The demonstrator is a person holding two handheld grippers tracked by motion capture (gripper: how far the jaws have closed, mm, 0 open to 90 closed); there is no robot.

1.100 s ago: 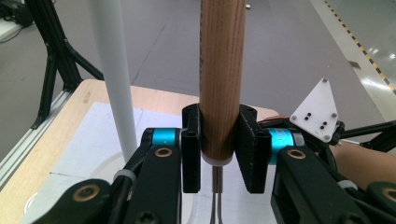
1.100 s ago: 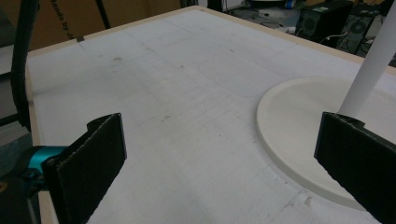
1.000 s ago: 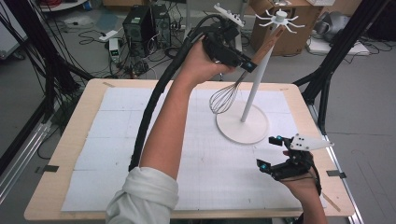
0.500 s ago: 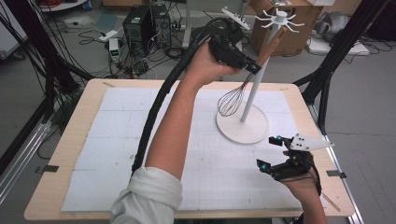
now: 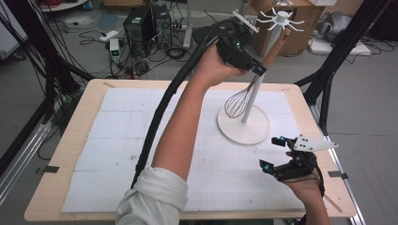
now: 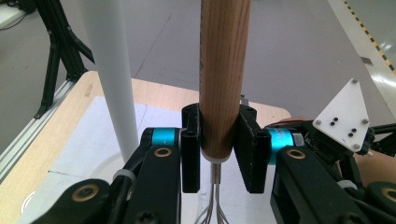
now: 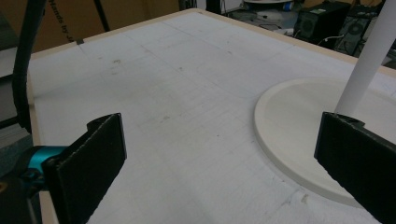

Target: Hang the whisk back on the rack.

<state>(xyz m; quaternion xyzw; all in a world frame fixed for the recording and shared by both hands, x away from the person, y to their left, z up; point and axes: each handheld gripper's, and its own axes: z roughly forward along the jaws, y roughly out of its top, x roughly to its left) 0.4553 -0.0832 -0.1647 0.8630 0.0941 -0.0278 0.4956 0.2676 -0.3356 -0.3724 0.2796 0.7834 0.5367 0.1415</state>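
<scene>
While idle near the front right edge of the pale wooden desk, right gripper resting low with fingers released and spread wide, grasping nothing, apparently waiting clear of the work. Farther back, left gripper raised high, fingers clenched on the wooden handle of the wire balloon whisk, held upright beside the white hook-topped stand, probably for hanging.
</scene>
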